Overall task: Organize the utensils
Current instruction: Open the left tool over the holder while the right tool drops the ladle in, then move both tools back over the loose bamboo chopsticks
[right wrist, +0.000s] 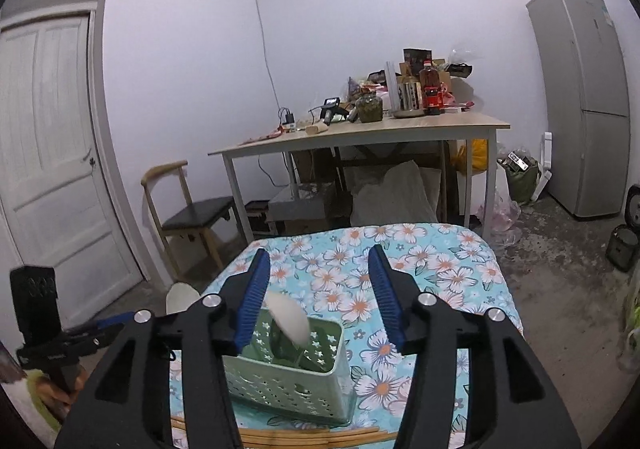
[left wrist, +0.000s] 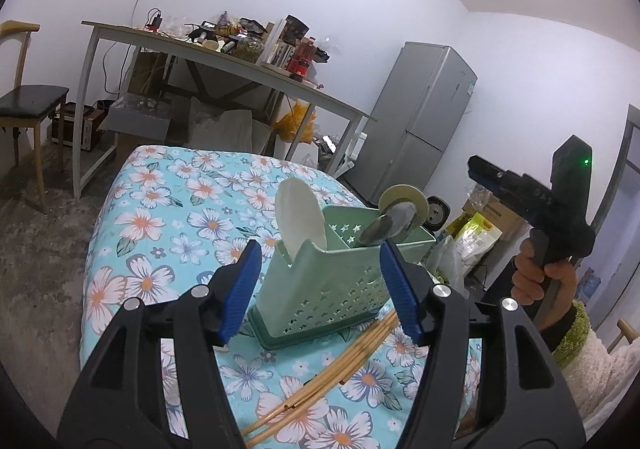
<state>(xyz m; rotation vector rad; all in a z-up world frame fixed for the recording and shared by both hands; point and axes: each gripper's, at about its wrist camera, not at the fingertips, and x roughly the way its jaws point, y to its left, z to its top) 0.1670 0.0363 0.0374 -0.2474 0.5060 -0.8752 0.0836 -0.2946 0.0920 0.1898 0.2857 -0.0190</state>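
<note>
Green utensil holder [left wrist: 320, 281] standing on the flowered bench [left wrist: 160, 217], near its front edge. White rice paddle [left wrist: 298, 221] already upright in one slot; metal spoons [left wrist: 390, 225] leaning in another. Bundle of chopsticks [left wrist: 328, 373] not put away yet — lying flat on the cloth, just in front of the holder and touching its base.

Left tool [left wrist: 320, 285] wide open and holding nothing, low and close in front of the holder. Right tool [right wrist: 316, 297] wide open and holding nothing too, higher up, looking down into the holder [right wrist: 288, 369] with the paddle [right wrist: 290, 319] poking up between its blue pads. Same chopsticks [right wrist: 280, 435] showing at the bottom of the right view.

Likely next: picking up the chopsticks. Best done like this — coming down flat over the middle of the bundle, pads on both sides of the sticks, squeezing slowly so none roll out. Round and thin, so likely slippery; a few at a time probably safer than the whole bunch. Then tipping them upright and dropping them into a free slot, away from the paddle. Careful not to bump the holder; probably light and easy to knock over.
</note>
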